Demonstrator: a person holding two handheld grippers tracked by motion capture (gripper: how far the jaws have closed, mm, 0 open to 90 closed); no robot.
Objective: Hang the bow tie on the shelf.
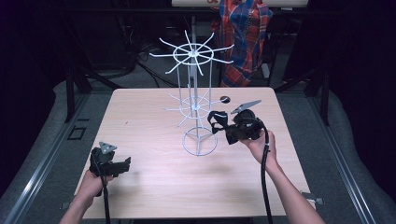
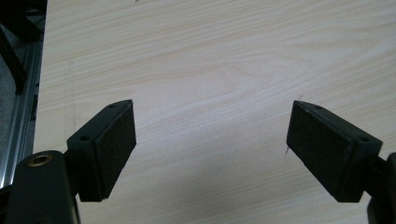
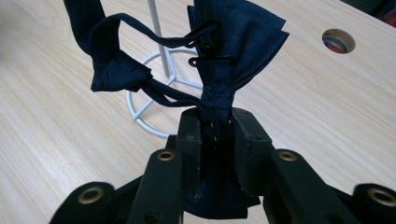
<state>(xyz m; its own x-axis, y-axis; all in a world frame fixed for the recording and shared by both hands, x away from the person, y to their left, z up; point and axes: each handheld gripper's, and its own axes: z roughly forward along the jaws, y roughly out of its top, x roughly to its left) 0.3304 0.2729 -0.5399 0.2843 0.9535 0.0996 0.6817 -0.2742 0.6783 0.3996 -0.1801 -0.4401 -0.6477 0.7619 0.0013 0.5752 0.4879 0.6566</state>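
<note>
A white wire rack [image 1: 195,93] with two tiers of spoke hooks stands on the wooden table [image 1: 149,177], its ring base [image 3: 149,109] showing in the right gripper view. My right gripper [image 1: 223,127] is held just right of the rack's pole, above the base, shut on a dark navy bow tie [image 3: 224,60] with a looped strap [image 3: 116,65] hanging off it. The tie [image 1: 216,119] points toward the lower tier of hooks. My left gripper [image 1: 125,164] rests low at the table's front left, open, with bare wood between its pads [image 2: 114,144].
A round hole [image 1: 225,99] is cut in the table behind the rack, also seen as the hole [image 3: 338,40] at top right. A plaid cloth [image 1: 245,37] hangs beyond the far edge. A metal rail [image 2: 16,135] runs along the table's left side.
</note>
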